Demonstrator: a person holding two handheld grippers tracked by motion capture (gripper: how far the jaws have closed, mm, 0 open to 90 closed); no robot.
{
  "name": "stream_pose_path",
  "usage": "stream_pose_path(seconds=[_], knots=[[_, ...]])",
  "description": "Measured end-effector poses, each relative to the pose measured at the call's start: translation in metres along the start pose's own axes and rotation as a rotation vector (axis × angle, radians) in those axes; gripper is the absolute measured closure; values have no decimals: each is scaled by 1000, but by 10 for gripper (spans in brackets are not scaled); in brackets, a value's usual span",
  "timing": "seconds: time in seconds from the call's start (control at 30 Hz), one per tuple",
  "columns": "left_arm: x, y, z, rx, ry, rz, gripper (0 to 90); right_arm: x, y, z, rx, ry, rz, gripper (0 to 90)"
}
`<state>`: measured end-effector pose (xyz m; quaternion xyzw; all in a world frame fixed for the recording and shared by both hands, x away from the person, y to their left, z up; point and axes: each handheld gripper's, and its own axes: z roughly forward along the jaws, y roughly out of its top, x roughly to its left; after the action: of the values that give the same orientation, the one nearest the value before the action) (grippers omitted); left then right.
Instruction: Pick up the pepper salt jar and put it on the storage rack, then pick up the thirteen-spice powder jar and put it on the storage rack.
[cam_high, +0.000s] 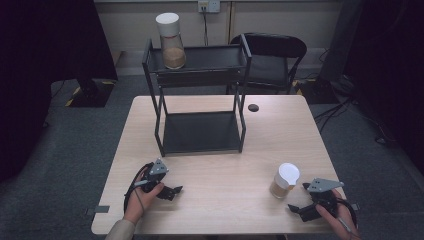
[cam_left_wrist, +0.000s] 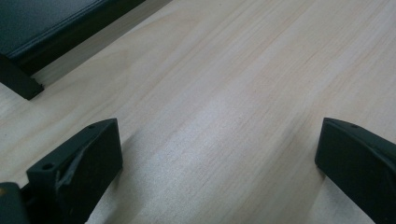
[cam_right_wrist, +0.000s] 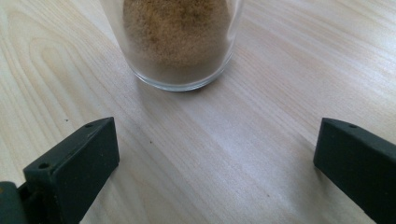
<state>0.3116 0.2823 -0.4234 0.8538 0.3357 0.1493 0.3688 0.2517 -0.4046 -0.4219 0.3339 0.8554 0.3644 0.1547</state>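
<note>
The right gripper (cam_high: 303, 199) sits in the lower right of the high view, close to the front edge of the table (cam_high: 220, 165). Its two black jaws stand wide apart and hold nothing; in the right gripper view, bare wood lies between them. Just ahead of the jaws stands the jar (cam_right_wrist: 180, 42), a round clear glass with a thick base, filled with brown grainy powder. In the high view the jar (cam_high: 285, 181) carries a white round lid and stands upright, near the gripper but not touching it.

The left gripper (cam_high: 172, 191) rests in the lower left of the high view, held by a hand (cam_high: 145, 192). Its jaws are also wide apart and empty, over smooth pale wood with fine straight grain.

Between both grippers the table surface is free. In the upper middle stands a black metal rack (cam_high: 200, 132) with two flat shelves and thin square posts; its corner foot (cam_left_wrist: 21, 81) appears in the upper left of the left gripper view. A second jar (cam_high: 171, 42) stands on the top shelf, at its left end.
</note>
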Motion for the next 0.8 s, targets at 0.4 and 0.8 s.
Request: stream_pose_path(seconds=[0.4,0.8], knots=[[0,0,0,0,1,-1,0,0,0,0,0,1,-1,0],[0,0,0,0,1,-1,0,-1,0,0,0,-1,11,0]])
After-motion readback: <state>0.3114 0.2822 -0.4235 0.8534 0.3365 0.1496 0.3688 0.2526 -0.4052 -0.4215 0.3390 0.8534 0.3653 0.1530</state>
